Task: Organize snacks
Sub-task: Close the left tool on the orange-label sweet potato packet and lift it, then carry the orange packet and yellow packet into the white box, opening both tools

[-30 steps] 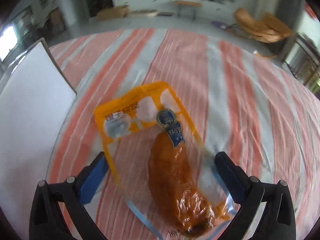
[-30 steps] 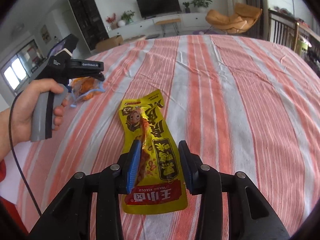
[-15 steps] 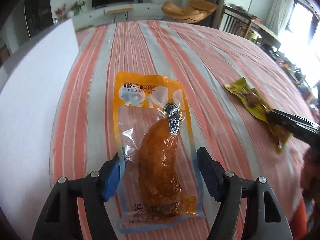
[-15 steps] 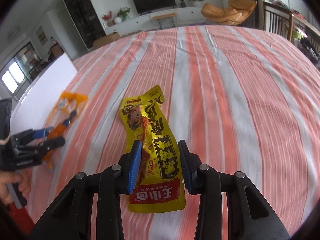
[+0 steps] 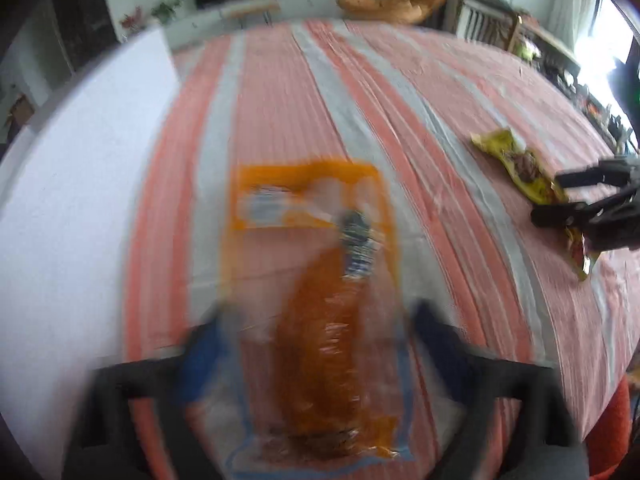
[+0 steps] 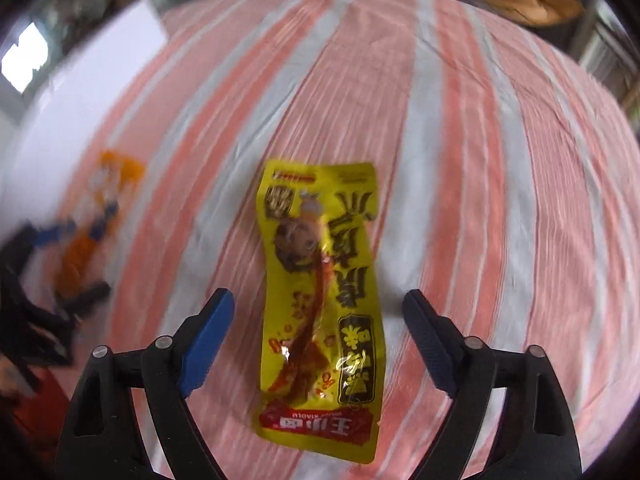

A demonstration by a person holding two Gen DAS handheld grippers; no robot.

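An orange-and-clear snack packet (image 5: 308, 200) sits lengthwise between the blue pads of my left gripper (image 5: 316, 316). The view is blurred, but the pads seem to press on its two long edges. The same packet (image 6: 92, 232) and left gripper (image 6: 72, 264) appear at the far left of the right wrist view. A yellow snack packet (image 6: 316, 208) lies flat on the striped cloth between the fingers of my right gripper (image 6: 318, 296). That gripper's jaws are opening and stand well clear of the packet's sides. From the left wrist, the yellow packet (image 5: 520, 164) and right gripper (image 5: 552, 198) show at the right.
A white board (image 5: 80, 200) lies along the left side of the table, close beside the orange packet. The red-and-grey striped tablecloth (image 6: 480, 160) stretches away ahead and to the right. A living room with chairs and a TV lies beyond the table.
My right gripper's jaws have opened off the yellow packet, which now lies on the cloth. My left gripper narrowed onto the orange packet and swung with it toward the white board.
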